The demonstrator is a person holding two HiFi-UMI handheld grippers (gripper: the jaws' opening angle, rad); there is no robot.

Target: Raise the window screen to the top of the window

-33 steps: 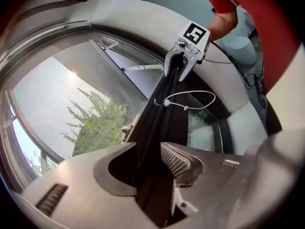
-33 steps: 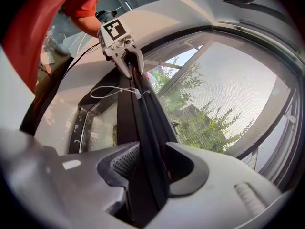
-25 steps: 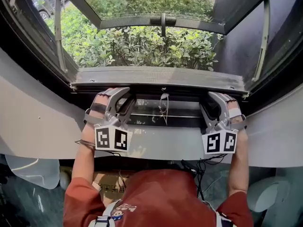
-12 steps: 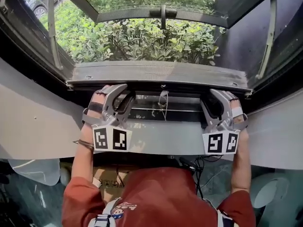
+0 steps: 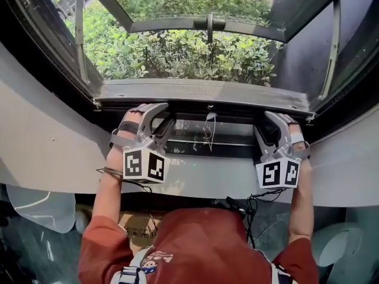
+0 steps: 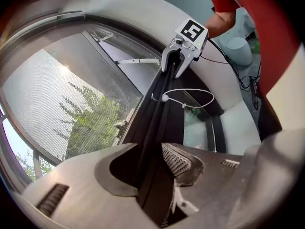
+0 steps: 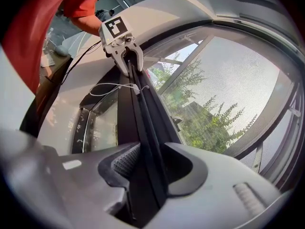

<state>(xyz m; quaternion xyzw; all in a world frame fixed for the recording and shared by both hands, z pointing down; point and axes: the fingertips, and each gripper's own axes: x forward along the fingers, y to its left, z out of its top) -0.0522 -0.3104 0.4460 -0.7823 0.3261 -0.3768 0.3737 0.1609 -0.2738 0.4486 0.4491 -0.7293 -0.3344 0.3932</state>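
Head view: no lift versus a second ago; kept screen bar (image 5: 201, 93) low by the sill (image 5: 201, 181), left gripper (image 5: 163, 116) and right gripper (image 5: 270, 120) near its ends. Left gripper view: clamped on screen bar (image 6: 153, 128). Right gripper view: narrowed jaws slightly, clamped on screen bar (image 7: 145, 128).

Head view: tips of left hand-held gripper (image 5: 159, 119) and right hand-held gripper (image 5: 272, 124) hidden under screen bar (image 5: 201, 92)
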